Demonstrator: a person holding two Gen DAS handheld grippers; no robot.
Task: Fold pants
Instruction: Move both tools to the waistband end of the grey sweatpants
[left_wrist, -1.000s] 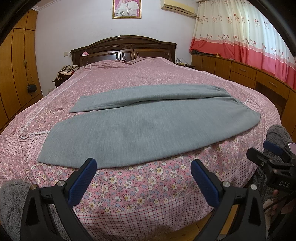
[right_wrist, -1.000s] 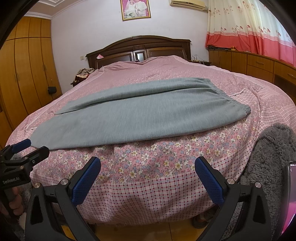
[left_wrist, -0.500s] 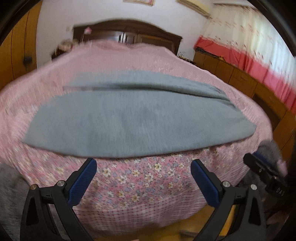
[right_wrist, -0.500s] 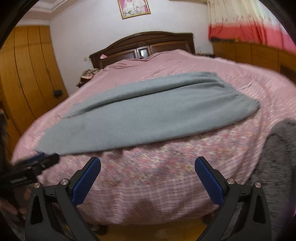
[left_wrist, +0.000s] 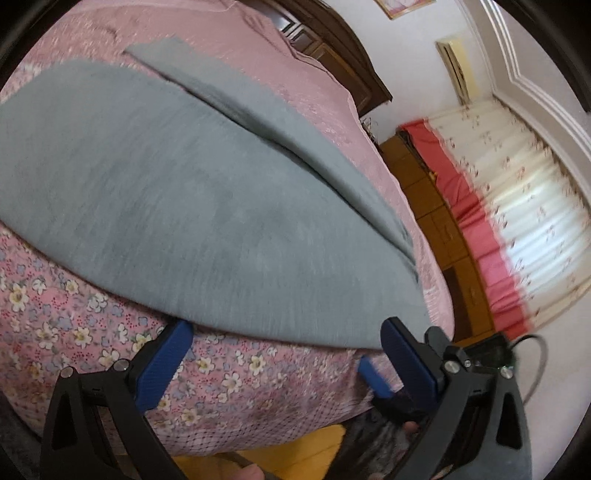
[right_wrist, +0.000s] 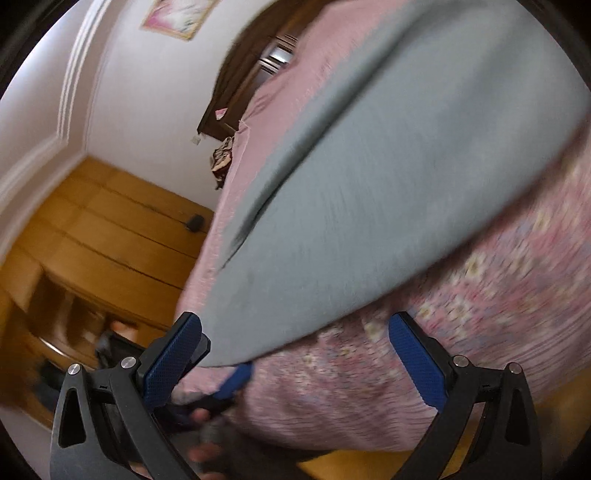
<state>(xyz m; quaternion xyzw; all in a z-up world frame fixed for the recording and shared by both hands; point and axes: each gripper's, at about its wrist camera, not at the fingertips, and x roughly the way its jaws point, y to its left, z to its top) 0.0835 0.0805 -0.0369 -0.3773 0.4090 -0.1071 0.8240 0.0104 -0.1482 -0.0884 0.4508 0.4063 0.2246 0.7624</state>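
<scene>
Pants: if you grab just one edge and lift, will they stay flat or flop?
Probably flop: the pants lie soft and draped over the bed. Likely light, being thin. They may slide little on the cloth cover.

pants (left_wrist: 177, 206) flat on bed (left_wrist: 110, 347), headboard (left_wrist: 347, 55) behind

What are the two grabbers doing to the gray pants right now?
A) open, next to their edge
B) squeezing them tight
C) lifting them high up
A: the left gripper and right gripper both gape wide at the near edge of the gray pants, which lie flat on the bed.
</scene>
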